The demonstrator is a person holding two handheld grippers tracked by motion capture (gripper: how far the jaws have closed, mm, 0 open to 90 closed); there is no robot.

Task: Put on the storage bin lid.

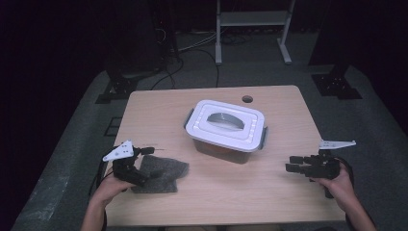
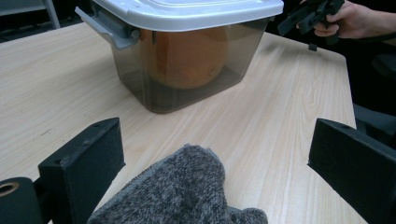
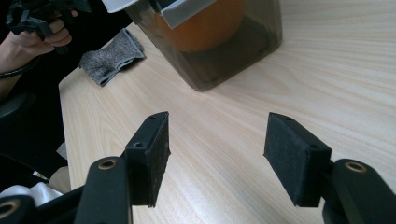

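Note:
A smoky clear container with a white lid (image 1: 225,126) stands in the middle of the table, and an orange round thing (image 2: 191,56) sits inside it. A grey knitted cloth (image 1: 161,174) lies crumpled at the front left. My left gripper (image 1: 146,166) rests over the cloth's left end. In the left gripper view its jaws (image 2: 219,163) stand wide open, with the cloth (image 2: 187,191) lying between them untouched by either pad. My right gripper (image 1: 293,164) hovers low at the front right, pointing left toward the container. It (image 3: 215,158) is open, with bare tabletop between the pads.
The wooden table (image 1: 284,110) has a round cable hole (image 1: 247,99) behind the container. Grey latches sit on the container's short sides (image 2: 114,30). Past the table lie a dark floor, cables and a white frame (image 1: 252,29).

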